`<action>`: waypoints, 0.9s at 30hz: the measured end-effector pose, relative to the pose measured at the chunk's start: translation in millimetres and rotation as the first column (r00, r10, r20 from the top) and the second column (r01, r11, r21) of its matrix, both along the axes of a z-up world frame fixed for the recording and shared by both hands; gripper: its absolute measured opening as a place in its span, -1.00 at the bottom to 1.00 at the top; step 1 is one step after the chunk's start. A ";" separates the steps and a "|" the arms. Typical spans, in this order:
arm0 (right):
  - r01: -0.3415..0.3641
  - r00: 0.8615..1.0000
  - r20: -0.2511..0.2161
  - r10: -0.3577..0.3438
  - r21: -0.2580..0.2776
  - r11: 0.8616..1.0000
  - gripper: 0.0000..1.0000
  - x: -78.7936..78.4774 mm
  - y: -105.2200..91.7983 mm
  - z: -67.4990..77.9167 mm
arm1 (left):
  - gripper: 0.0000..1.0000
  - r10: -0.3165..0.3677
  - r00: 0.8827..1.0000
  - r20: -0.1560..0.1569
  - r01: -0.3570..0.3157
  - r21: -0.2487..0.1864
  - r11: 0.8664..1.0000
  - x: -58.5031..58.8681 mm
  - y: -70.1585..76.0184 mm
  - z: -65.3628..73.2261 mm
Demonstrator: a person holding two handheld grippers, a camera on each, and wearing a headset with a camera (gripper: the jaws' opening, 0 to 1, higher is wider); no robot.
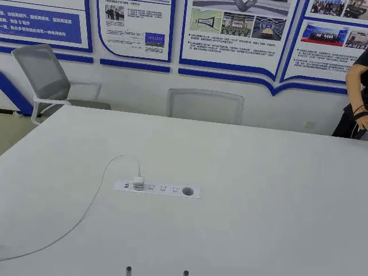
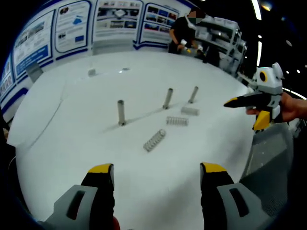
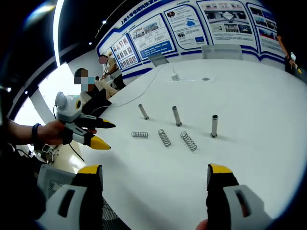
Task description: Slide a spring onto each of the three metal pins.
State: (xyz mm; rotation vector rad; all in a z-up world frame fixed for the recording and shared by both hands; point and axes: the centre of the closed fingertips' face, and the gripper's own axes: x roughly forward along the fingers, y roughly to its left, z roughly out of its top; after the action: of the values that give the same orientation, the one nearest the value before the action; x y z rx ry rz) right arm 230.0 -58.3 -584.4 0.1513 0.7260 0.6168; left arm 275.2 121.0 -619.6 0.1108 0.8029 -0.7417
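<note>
The left gripper hung low over the near edge of the white worktop. Its yellow-tipped jaws were spread wide, with nothing between them. Ahead of it, three pins stood upright in a row on the worktop, apart from one another. Three springs lay flat on the near side of the pins, each apart from the others and from the pins; no spring sat on a pin. At the right of the left gripper view, a hand held the right gripper over the worktop's edge, well apart from the pins, its jaws spread and bare.

In the right gripper view, the right gripper had its own jaws wide apart, pinching nothing. The pins stood beyond them, with the springs lying nearer. The left gripper came in from the left, jaws parted, off to the side of the springs.

The head view looked across the worktop, with the tops of two pins at its bottom edge. Farther off, a power strip sat in the surface with a white charger plugged into it, and a cable trailed away to the left. Grey chairs stood behind the far edge, under posters on the wall.
</note>
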 end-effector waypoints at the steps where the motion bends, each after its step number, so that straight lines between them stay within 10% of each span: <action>1: -0.001 1.000 0.000 0.001 -0.001 1.000 0.82 -0.2 0.1 0.0 | 0.49 -0.002 1.000 -0.001 0.002 -0.001 1.000 0.1 -0.8 -0.9; 27: -0.017 1.000 -0.007 0.017 -0.012 1.000 0.83 -5.3 1.1 -3.4 | 0.35 -0.076 0.997 -0.014 0.076 -0.021 0.997 23.2 -34.5 -13.3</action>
State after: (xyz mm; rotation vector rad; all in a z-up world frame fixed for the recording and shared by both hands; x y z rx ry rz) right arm 224.7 -57.2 -587.7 0.1362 0.7385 0.6283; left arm 298.4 86.5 -632.9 0.1176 0.8084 -0.8230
